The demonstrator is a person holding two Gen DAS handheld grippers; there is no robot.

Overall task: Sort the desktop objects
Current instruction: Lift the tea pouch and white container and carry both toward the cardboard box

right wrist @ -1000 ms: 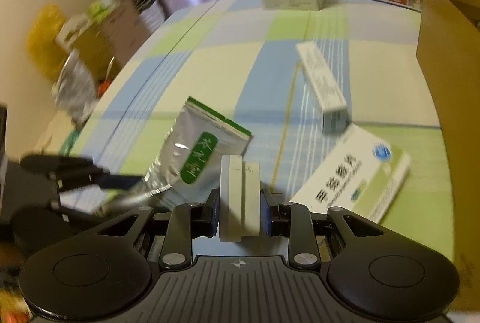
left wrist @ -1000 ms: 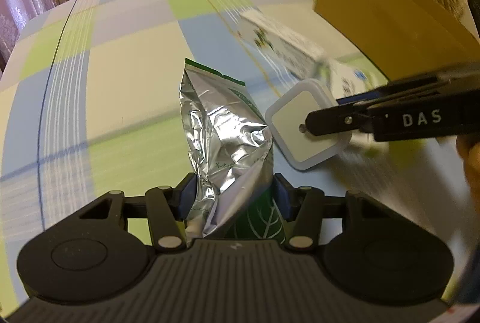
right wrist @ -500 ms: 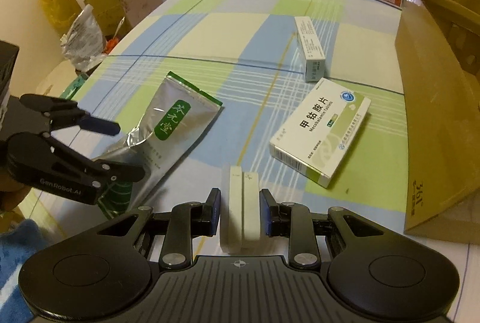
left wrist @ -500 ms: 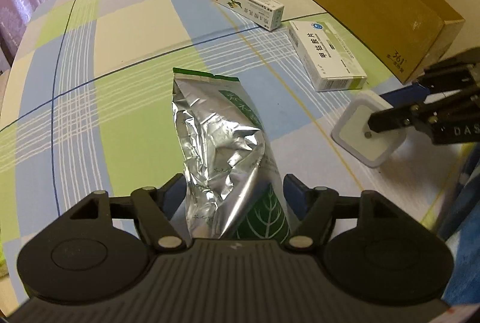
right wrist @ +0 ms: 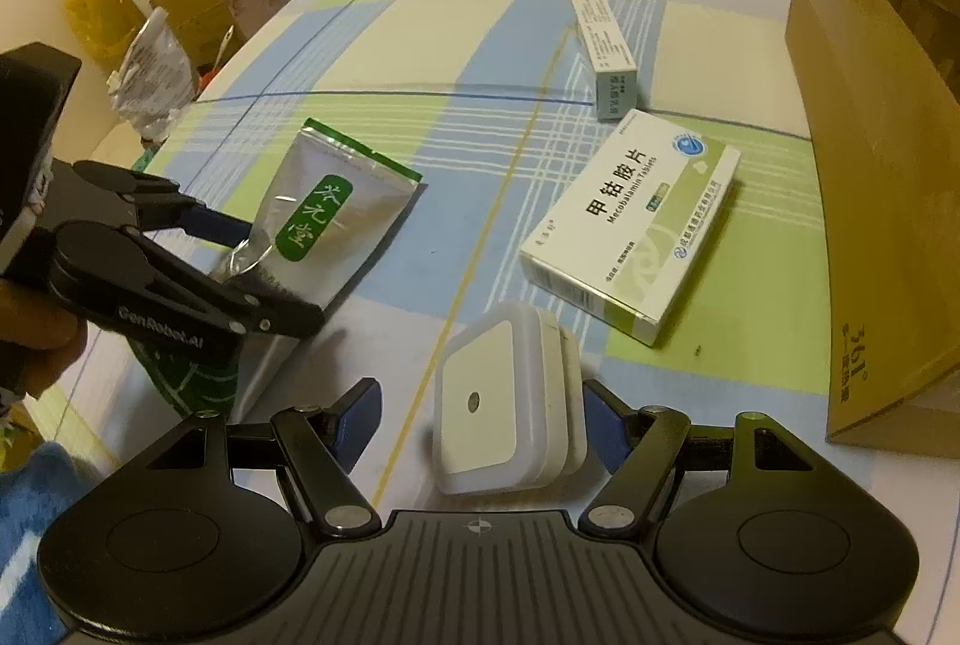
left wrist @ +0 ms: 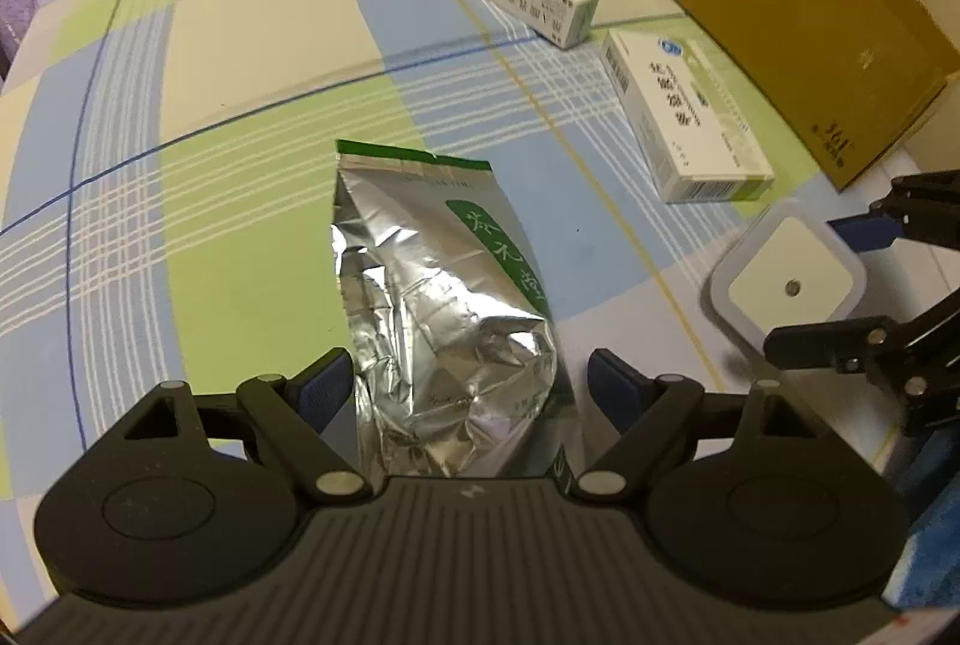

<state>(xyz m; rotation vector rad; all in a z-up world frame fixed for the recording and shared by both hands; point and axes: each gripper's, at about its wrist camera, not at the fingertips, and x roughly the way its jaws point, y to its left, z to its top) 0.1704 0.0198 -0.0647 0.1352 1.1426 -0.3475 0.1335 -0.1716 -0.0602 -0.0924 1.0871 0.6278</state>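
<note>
Both sets of jaws have just opened, left gripper [left wrist: 468,381] apart around the foil pouch [left wrist: 444,309], right gripper [right wrist: 480,414] releasing the white plug-in light [right wrist: 510,405] at lower centre, suggesting both items are placed.

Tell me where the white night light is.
The white night light lies on the tablecloth between the open right tool fingers, just before the white medicine box.

We cannot see the foil pouch's [left wrist: 444,297] lower end behind the left tool's [left wrist: 468,387] body, and the cardboard box [right wrist: 864,153] runs off the right edge.
</note>
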